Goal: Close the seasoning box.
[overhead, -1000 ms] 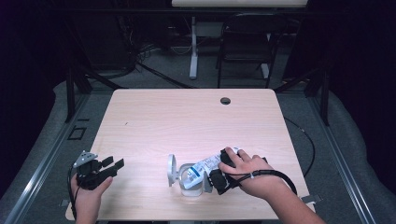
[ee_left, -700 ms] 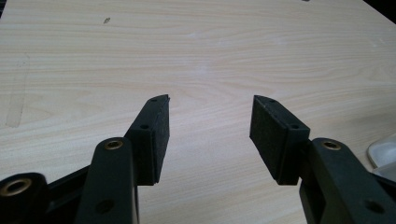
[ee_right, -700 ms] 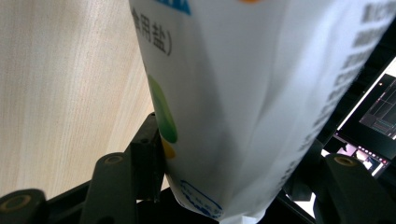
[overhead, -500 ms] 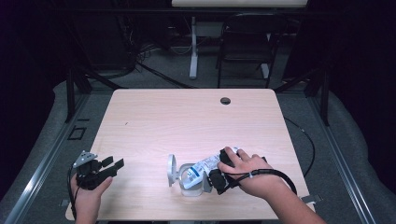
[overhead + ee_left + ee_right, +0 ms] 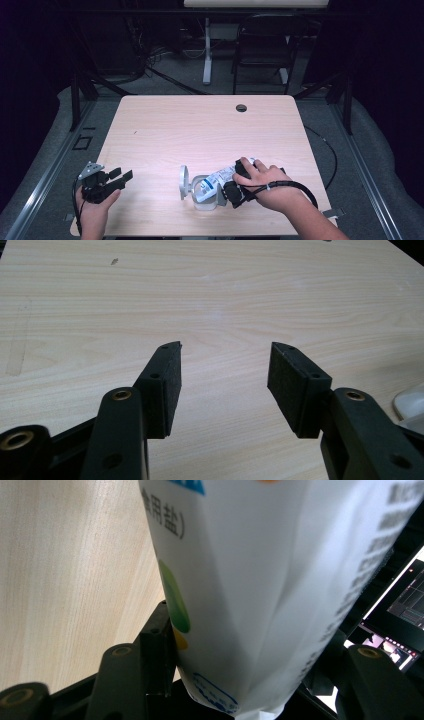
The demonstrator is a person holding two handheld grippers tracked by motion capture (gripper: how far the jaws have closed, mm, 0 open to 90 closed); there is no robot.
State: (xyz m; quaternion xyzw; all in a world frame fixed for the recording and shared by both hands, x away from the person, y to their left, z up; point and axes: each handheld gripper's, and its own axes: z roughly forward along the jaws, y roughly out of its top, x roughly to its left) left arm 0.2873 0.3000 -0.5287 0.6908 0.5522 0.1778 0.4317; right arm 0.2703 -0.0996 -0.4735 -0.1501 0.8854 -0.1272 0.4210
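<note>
Your right hand-held gripper (image 5: 231,189) is clamped on a white salt bag (image 5: 216,181), and the bag's lower end sits in the mouth of a clear container (image 5: 204,191) whose round lid (image 5: 183,176) stands open on its left. Take that container as your landmark: it sits near the front edge of the worktop (image 5: 200,125), a little right of the middle.

By the look of it, the pick-up is done and the bag is brought to the container; what remains is the pour itself, or getting the bag fully in, and then closing the lid. Whether any salt has gone in you cannot tell from here.

In the right gripper view, the bag (image 5: 260,590) fills the space between the two black jaws, and its sides are pressed by the pads, so the grip is wide but real. The bag runs up and to the right from the container, slanted, with its upper end under your right hand (image 5: 265,182).

Your left hand-held gripper (image 5: 120,179) rests well to the left of the container, near the front left corner. Its jaws stand apart with nothing between them; in the left gripper view they (image 5: 225,375) frame bare wood, and a pale edge of something shows at the right border.
</note>
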